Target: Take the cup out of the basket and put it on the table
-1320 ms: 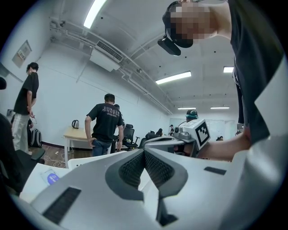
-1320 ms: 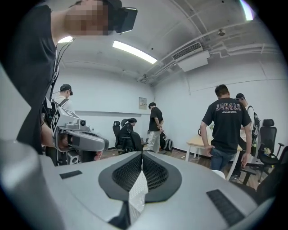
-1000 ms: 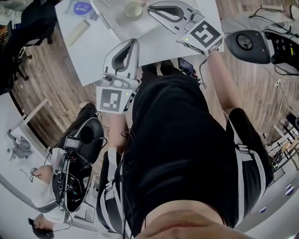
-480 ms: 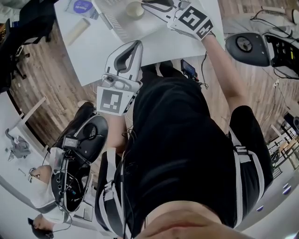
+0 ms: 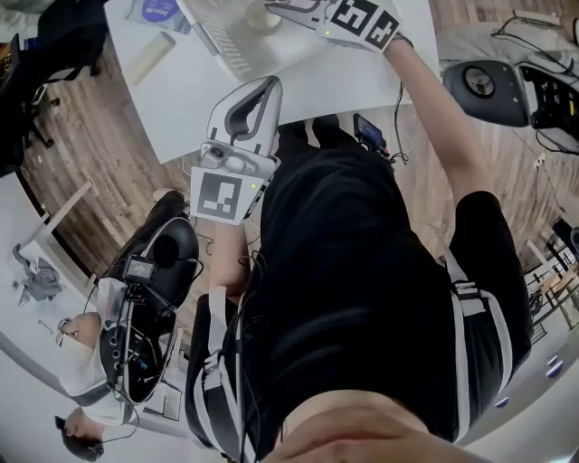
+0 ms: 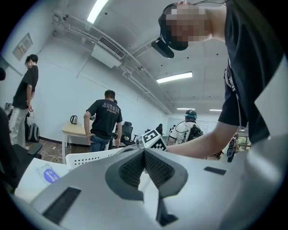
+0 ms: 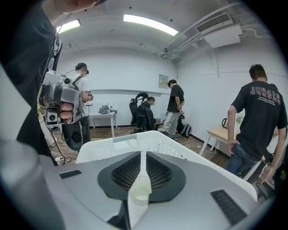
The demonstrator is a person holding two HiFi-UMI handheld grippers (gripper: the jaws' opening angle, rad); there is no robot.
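Now the right tool (image 7: 143, 158) pinches the wall of the cream cup (image 7: 138, 189) above the white perforated plastic basket (image 7: 121, 144); the left tool (image 6: 144, 152) is pressed together with nothing between its jaws.

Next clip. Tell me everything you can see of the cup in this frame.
The cup is small and pale cream, perhaps paper or plastic, with its round mouth facing up. It sits inside the white perforated basket on the table, at the head view's top edge, partly cut off. The right gripper has its tongs nearly together on a cream strip, apparently the cup's wall. Its base is hidden.
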